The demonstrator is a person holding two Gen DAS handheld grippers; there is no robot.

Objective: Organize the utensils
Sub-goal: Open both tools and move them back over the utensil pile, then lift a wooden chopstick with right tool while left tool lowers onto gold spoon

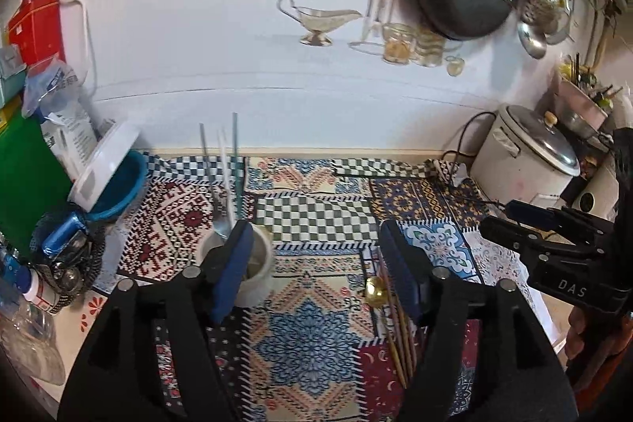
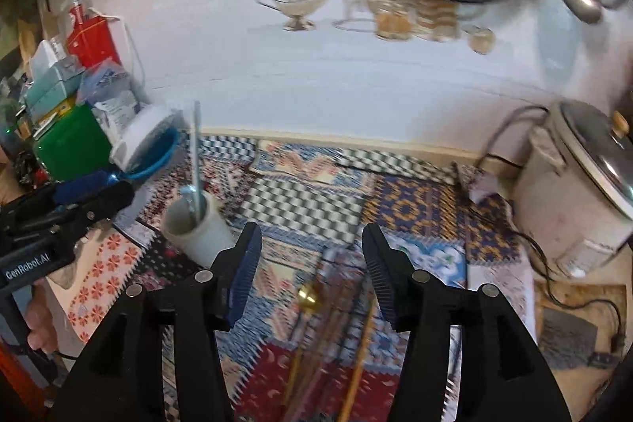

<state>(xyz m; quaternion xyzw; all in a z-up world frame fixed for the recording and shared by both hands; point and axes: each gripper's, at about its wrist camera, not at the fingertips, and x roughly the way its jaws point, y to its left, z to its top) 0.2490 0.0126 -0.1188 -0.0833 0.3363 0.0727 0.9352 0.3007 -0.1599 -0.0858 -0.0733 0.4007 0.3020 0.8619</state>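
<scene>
Both claws hang above a worktop (image 1: 550, 307) covered by a patchwork-patterned cloth (image 1: 316, 216), and both are released, jaws apart with nothing between the pads.

The left claw (image 1: 316, 263) frames a white ceramic utensil cup (image 1: 257, 263) standing on the cloth toward the left. Its left finger overlaps the cup's near rim in that view; whether they touch cannot be told. Several long utensils (image 1: 225, 176) stand upright in the cup, among them a fork with tines up and slim teal and pale handles.

The right claw (image 2: 312, 263) is over the loose pieces that lie flat on the cloth to the right of the cup: a gold spoon (image 2: 308, 297) with its bowl pointing far, and beside it wooden chopsticks (image 1: 399, 335) running toward the near edge. In the right wrist view these lie between the two fingers but lower, untouched, and blurred.

At the far right stands a white rice cooker (image 1: 526, 157) with a metal lid, its cord trailing onto the worktop. At the far left a blue bowl (image 1: 118, 188) leans with a white lid against it, beside a green box (image 1: 27, 184).
</scene>
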